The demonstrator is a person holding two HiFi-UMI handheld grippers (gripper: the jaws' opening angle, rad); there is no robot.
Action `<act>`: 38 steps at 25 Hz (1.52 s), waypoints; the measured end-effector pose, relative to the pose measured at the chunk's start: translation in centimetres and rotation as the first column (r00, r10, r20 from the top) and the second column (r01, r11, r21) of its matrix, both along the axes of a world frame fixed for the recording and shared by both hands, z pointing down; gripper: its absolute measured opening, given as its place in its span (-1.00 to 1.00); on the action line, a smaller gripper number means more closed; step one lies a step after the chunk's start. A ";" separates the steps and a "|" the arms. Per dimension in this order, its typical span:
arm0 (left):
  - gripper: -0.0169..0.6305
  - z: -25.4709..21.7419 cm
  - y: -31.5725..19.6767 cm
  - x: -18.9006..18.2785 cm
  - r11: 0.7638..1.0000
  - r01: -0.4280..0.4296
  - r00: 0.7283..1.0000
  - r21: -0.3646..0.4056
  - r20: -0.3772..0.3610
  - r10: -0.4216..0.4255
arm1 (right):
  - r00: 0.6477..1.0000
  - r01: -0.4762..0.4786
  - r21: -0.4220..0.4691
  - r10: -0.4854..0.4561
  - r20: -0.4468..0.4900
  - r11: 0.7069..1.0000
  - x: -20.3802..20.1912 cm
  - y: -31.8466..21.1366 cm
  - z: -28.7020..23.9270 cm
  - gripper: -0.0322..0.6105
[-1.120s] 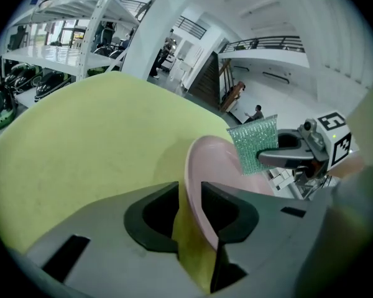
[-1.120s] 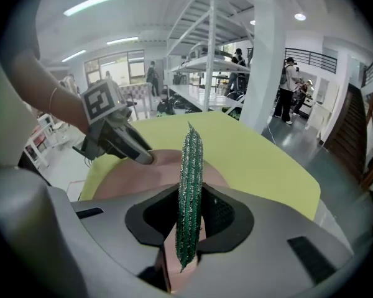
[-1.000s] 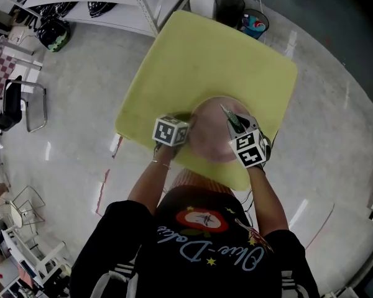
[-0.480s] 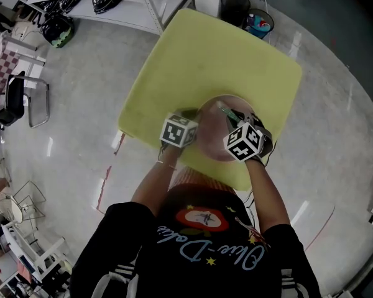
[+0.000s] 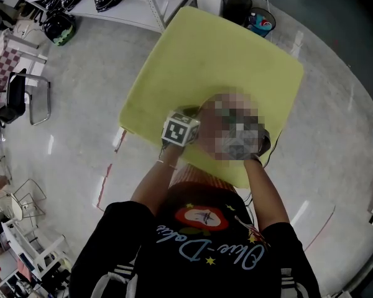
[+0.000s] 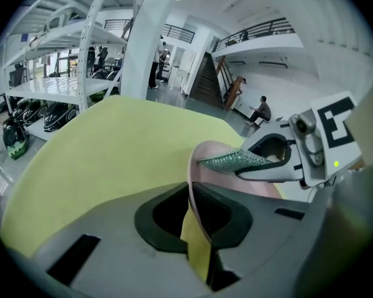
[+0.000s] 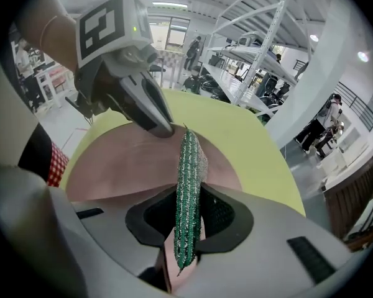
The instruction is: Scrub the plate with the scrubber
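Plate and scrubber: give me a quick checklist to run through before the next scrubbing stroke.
1. Left gripper shut on the plate rim: ok.
2. Right gripper shut on the scrubber: ok.
3. Scrubber over the plate's face: ok.
4. Scrubber pressing on the plate: cannot tell.
5. Plate flat on the yellow table: cannot tell.
6. Left gripper out of the scrubber's path: not ok; its tip sits close beside the scrubber's far end, so a long stroke could bump it.
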State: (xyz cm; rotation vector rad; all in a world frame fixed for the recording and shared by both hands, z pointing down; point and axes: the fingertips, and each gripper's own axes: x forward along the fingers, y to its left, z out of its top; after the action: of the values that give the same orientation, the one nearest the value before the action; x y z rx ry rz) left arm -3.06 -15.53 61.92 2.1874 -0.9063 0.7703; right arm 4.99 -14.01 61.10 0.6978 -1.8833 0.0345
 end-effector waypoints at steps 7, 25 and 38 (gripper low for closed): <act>-0.90 -0.4 -0.5 0.5 1.000 0.004 1.000 0.012 -0.003 -0.004 | 0.997 0.070 0.007 -0.070 -0.018 0.998 -0.8 1.1 0.6 -0.70; -0.92 -0.3 0.3 -0.2 0.999 -0.005 1.000 0.036 0.004 0.005 | 0.974 0.226 -0.017 -0.226 -0.013 0.974 -4.8 6.6 1.5 -0.70; -0.92 -0.4 -0.1 0.1 0.997 -0.038 0.999 0.062 0.009 0.037 | 0.951 0.309 -0.086 -0.306 0.049 0.947 -6.2 11.7 1.7 -0.70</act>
State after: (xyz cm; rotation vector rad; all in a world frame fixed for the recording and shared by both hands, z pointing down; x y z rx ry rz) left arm -2.97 -15.62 61.55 2.2630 -0.9065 0.7780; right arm -1.22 -2.34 62.79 0.3361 -1.9920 -0.0658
